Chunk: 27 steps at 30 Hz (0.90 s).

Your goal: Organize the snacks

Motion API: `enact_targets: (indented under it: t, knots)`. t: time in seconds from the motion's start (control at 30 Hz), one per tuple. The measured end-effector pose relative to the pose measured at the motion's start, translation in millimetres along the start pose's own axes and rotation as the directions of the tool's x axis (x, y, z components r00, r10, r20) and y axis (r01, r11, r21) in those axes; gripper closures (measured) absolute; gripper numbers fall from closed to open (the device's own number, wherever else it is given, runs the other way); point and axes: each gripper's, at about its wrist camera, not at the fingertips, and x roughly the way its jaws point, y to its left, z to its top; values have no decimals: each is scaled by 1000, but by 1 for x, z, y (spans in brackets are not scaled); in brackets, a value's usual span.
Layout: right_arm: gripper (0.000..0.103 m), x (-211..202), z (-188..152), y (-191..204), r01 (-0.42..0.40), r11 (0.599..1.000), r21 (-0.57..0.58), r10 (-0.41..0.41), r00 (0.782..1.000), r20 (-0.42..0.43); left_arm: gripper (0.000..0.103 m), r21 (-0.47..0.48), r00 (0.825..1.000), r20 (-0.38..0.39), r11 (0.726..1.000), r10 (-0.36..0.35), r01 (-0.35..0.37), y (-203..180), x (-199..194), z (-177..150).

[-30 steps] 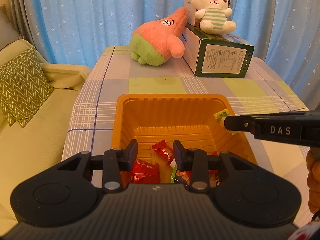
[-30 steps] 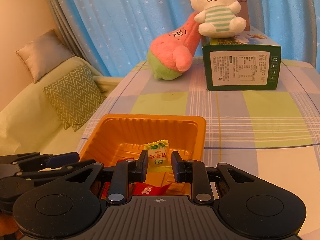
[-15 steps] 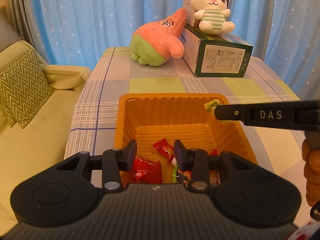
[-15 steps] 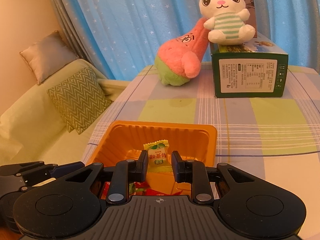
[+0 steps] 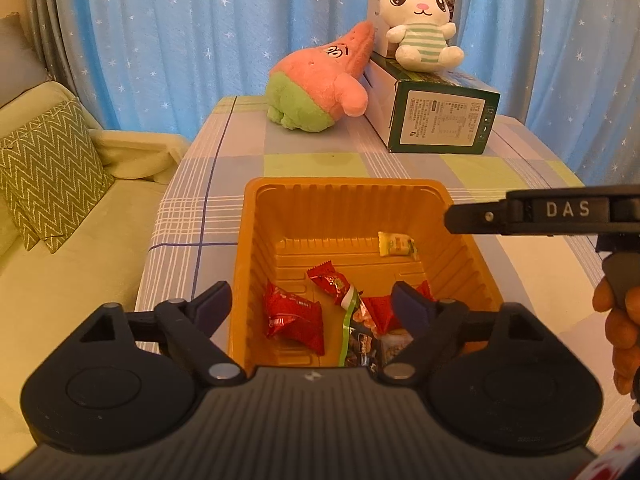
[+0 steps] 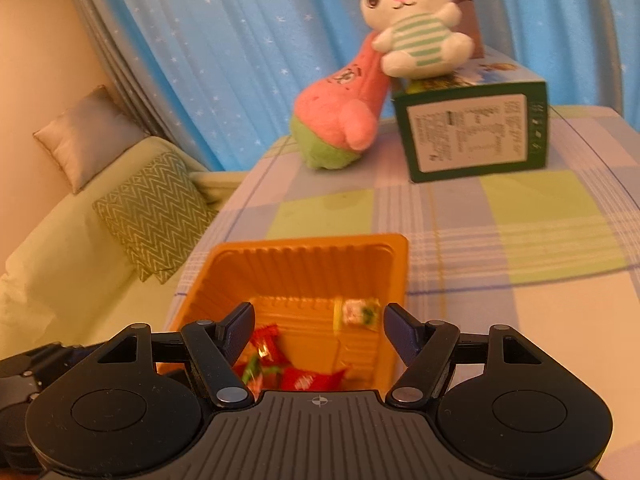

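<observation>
A: Over the orange tray (image 5: 472,276), right gripper (image 6: 319,326) is spreading, nothing pinched; yellow candy (image 5: 397,244) is lying at the tray's far right corner.

B: Left gripper (image 5: 310,300) is spreading too, empty. Keep both clearing the tray's rim while withdrawing.

Table layout, seen along the left gripper.

Tray (image 5: 248,240) at centre of table (image 5: 312,164); inside it, one candy (image 5: 396,244) at 1 o'clock near the far right wall, wrapped snacks (image 5: 294,318) at 6 o'clock by the near wall. Star plush (image 5: 316,88) at 12 o'clock behind the tray, leaning on box (image 5: 440,124) at 1 o'clock. Bunny plush (image 5: 420,28) on the box. Sofa (image 5: 60,280) with cushion (image 5: 44,172) at 9 o'clock, beside the table. Curtain (image 5: 180,40) behind all.
</observation>
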Motion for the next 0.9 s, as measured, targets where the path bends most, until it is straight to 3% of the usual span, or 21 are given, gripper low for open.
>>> enact_targets:
  t: [0.23,0.67,0.9]
  knots:
    - [32,-43,-16,9,41,999,-12,-41,999,-2,0,-24,1000,16,1000,19,-19,-5,-36,-5]
    - [28,-142,-65,42,77,996,-52,-76,997,17,0,-89,999,36,996,26,-22,-21,-133,-33]
    - [27,-190,-99,52,107,991,-76,-104,994,40,0,-150,996,86,988,35,-22,-32,-188,-62]
